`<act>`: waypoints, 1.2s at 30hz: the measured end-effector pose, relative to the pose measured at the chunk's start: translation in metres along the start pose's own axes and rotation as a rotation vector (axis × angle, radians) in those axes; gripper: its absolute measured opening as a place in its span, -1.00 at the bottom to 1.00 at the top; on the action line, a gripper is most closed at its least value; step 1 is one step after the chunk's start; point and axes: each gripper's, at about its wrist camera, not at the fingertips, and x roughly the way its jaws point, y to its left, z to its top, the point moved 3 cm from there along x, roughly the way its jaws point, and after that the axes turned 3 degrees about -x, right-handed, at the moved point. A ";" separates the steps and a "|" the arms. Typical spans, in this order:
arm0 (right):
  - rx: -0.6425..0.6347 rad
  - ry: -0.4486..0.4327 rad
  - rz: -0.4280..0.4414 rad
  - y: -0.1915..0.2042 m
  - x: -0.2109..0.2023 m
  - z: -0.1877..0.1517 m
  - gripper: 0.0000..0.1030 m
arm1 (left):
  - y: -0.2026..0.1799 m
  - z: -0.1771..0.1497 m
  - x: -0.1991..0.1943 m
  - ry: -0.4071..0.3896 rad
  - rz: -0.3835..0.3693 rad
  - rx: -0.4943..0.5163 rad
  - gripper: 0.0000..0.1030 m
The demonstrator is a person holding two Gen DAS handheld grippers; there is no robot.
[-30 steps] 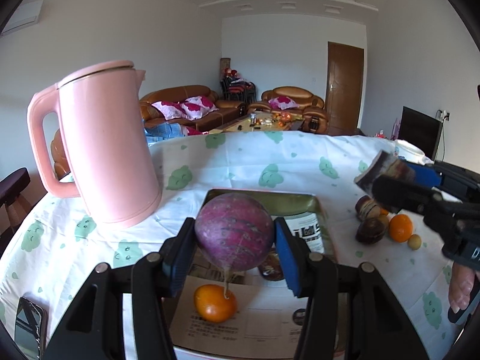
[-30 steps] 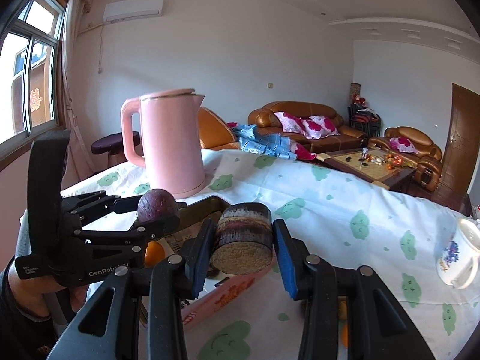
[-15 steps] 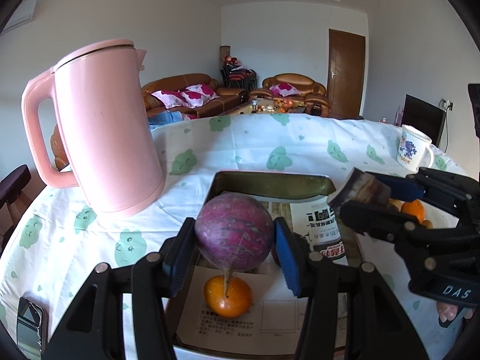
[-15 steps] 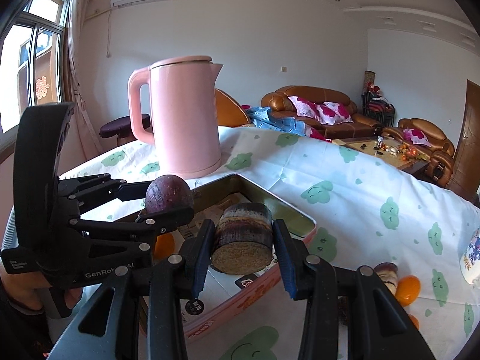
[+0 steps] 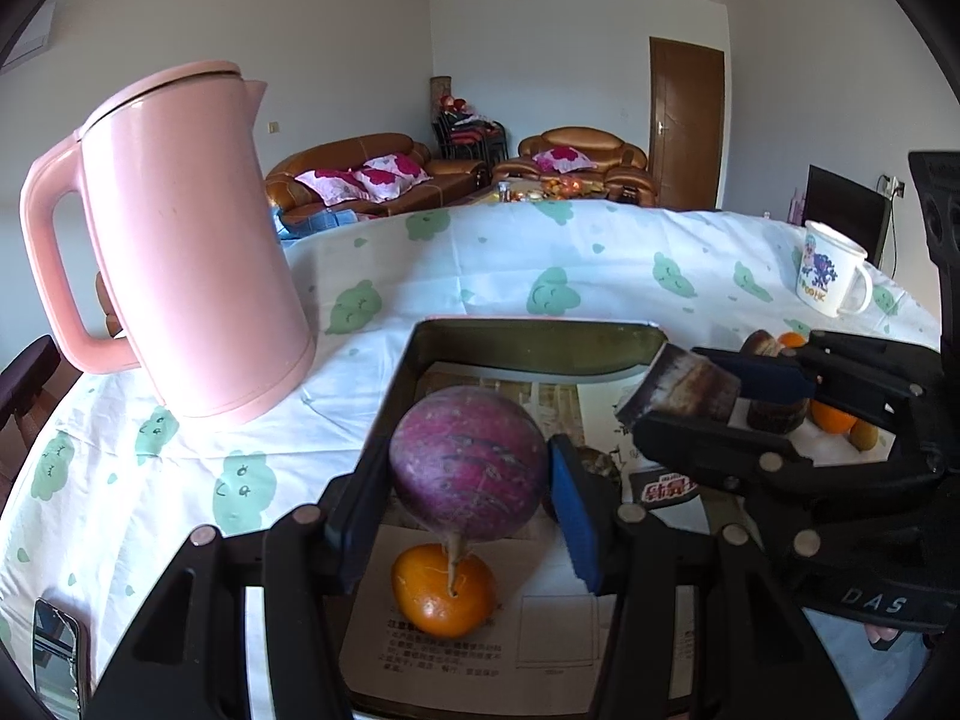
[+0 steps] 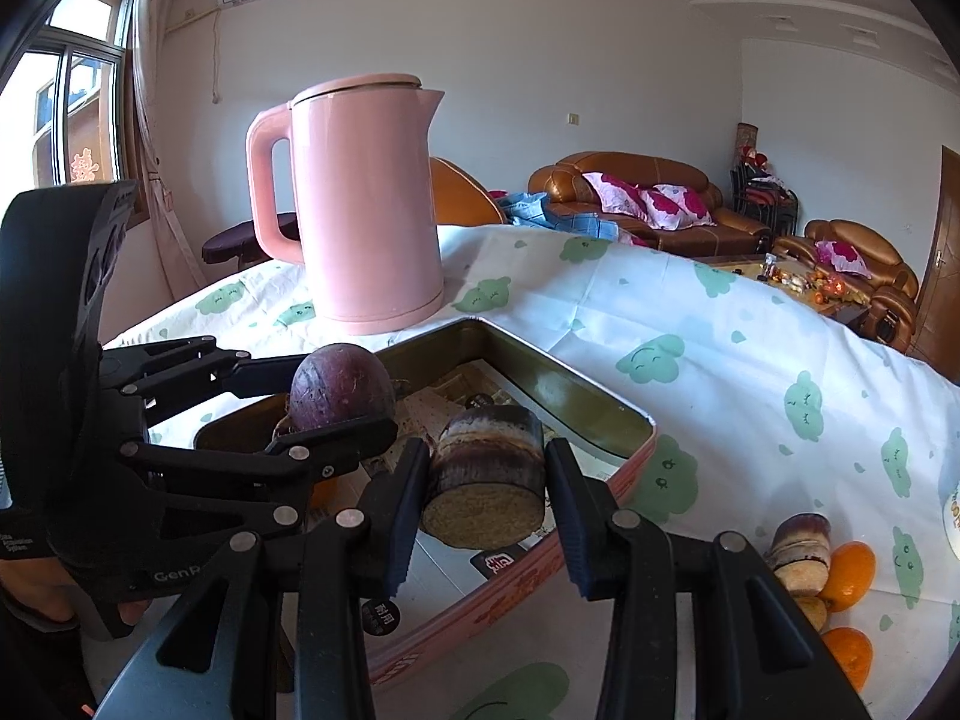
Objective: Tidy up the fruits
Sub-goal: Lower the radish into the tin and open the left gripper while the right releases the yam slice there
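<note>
Left wrist view reads "DAS" in raised letters on the black body of the right gripper (image 5: 696,387), whose jaws are clamped on a brown cut cane piece (image 5: 690,387) held above the open tin tray (image 5: 528,343). A red label with white characters, too small to read, lies in the tray, along with printed paper lining its floor. The left gripper (image 5: 468,489) is clenched on a round purple fruit (image 5: 469,463), held over the tray directly above an orange (image 5: 443,589) resting on the paper. From the right wrist view, "GenR" shows on the left gripper's body, the rest hidden behind the fingers. A pink kettle (image 6: 366,204) stands on the cloud-print tablecloth (image 6: 750,360) just beyond the tray's far left corner. A printed mug (image 5: 831,276) sits well off to the right, and loose oranges (image 6: 849,576) with another cane piece (image 6: 801,552) lie beside the tray. A phone (image 5: 54,654) lies at the table's near left edge.
</note>
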 end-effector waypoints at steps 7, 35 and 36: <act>0.008 0.018 0.006 -0.003 0.006 -0.003 -0.18 | -0.002 -0.001 0.003 0.017 0.000 0.004 0.04; -0.008 0.051 -0.009 0.000 0.012 -0.004 -0.17 | 0.005 -0.002 0.004 0.021 0.024 -0.026 0.11; -0.006 0.053 -0.009 0.000 0.012 -0.004 -0.16 | 0.006 -0.002 0.003 0.017 0.026 -0.028 0.12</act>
